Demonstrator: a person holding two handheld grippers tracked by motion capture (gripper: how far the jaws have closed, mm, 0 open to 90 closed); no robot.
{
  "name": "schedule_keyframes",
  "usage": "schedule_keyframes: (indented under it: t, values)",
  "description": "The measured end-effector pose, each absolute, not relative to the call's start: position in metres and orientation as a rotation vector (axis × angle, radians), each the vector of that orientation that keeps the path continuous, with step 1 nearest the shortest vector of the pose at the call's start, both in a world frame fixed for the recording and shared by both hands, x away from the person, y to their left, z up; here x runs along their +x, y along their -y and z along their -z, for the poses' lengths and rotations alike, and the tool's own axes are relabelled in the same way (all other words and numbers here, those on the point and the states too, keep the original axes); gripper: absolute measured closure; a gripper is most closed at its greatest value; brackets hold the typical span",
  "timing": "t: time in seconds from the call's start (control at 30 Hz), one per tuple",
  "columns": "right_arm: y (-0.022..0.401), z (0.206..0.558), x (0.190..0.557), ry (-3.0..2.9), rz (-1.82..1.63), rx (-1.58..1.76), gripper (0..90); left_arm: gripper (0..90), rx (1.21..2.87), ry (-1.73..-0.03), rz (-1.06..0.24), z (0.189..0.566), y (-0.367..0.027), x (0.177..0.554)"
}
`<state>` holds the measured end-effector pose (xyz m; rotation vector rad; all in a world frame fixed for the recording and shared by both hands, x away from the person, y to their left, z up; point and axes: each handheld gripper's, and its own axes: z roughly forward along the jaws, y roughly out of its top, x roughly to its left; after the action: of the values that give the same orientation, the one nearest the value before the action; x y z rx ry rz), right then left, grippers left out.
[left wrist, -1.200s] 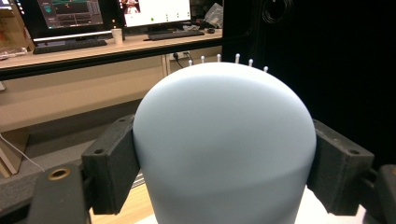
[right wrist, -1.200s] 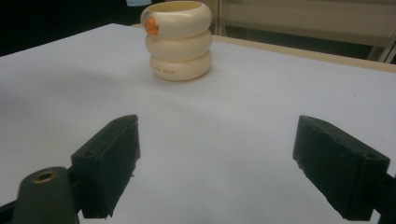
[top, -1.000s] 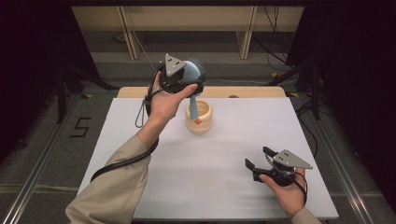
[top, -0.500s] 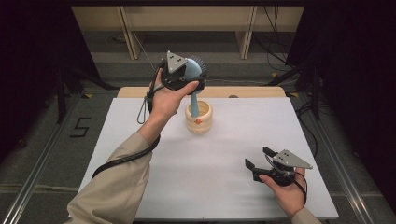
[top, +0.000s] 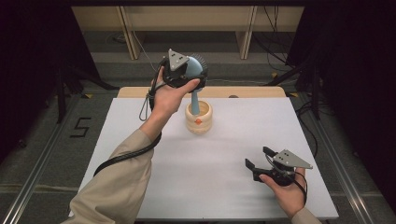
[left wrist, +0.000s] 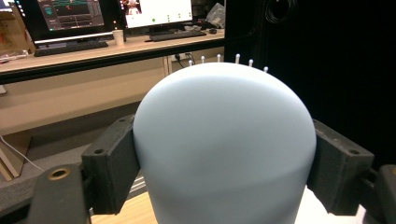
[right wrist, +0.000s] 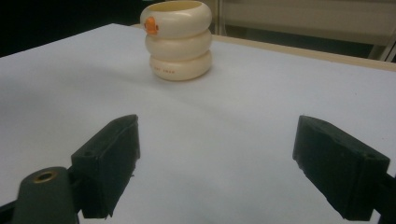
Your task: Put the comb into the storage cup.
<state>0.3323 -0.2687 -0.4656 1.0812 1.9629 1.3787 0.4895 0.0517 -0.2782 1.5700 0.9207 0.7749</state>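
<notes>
1. The left claw (top: 194, 74) is clamped on the rounded head of a pale blue brush (top: 195, 88), raised above the tabletop (top: 140, 135).
2. The brush handle dips into a cream ringed holder (top: 199, 117).
3. The right claw (top: 257, 158) rests released, near the tabletop's right edge.

The white-topped desk (top: 140, 140) carried a cream ringed holder (top: 199, 120) standing upright near the middle of its far edge, well apart from both side edges.
</notes>
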Motion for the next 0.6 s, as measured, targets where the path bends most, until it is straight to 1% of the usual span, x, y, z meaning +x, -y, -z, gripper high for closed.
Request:
schedule_keyframes:
  t: [0.6]
  values:
    - [0.269, 0.466, 0.332, -1.967, -1.378, 1.081, 15.8, 20.1, 1.588, -0.915, -0.792, 0.284, -0.046, 0.505]
